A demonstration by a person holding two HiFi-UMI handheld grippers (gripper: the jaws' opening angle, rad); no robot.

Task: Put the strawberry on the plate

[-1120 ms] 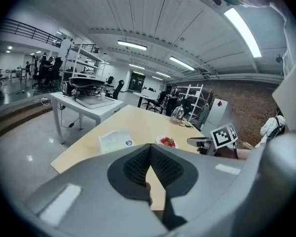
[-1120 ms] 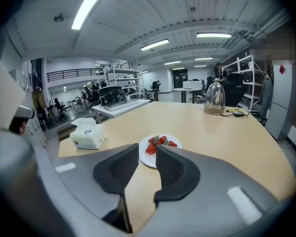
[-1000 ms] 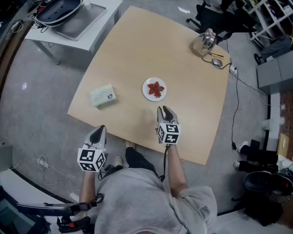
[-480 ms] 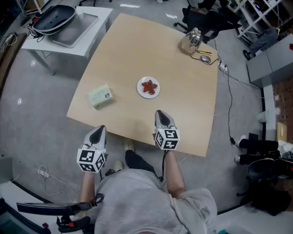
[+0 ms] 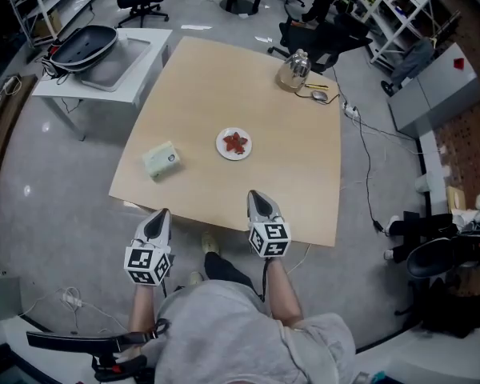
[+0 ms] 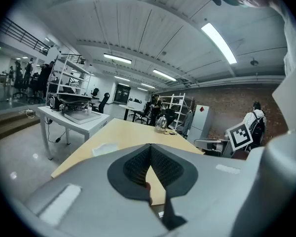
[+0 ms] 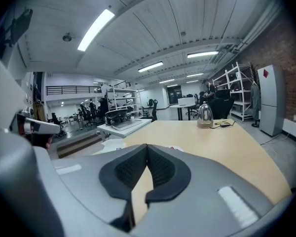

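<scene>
Red item, apparently the strawberry (image 5: 235, 142), lies on plate (image 5: 222, 150), mid table (image 5: 292, 174). L gripper (image 5: 160, 214) & R gripper (image 5: 254, 194) at near edge: jaws clenched, empty.

The head camera looks steeply down from well above the person, far enough to take in the whole wooden surface (image 5: 224, 78). Each tool camera sits low by the near edge and close to its own jaws. The left tool (image 6: 149, 147) faces across the surface towards its far end, and the right tool (image 7: 147, 146) does likewise. All three views share the surface, the kettle (image 5: 293, 72) at its far corner and the white side table (image 5: 162, 38).
</scene>
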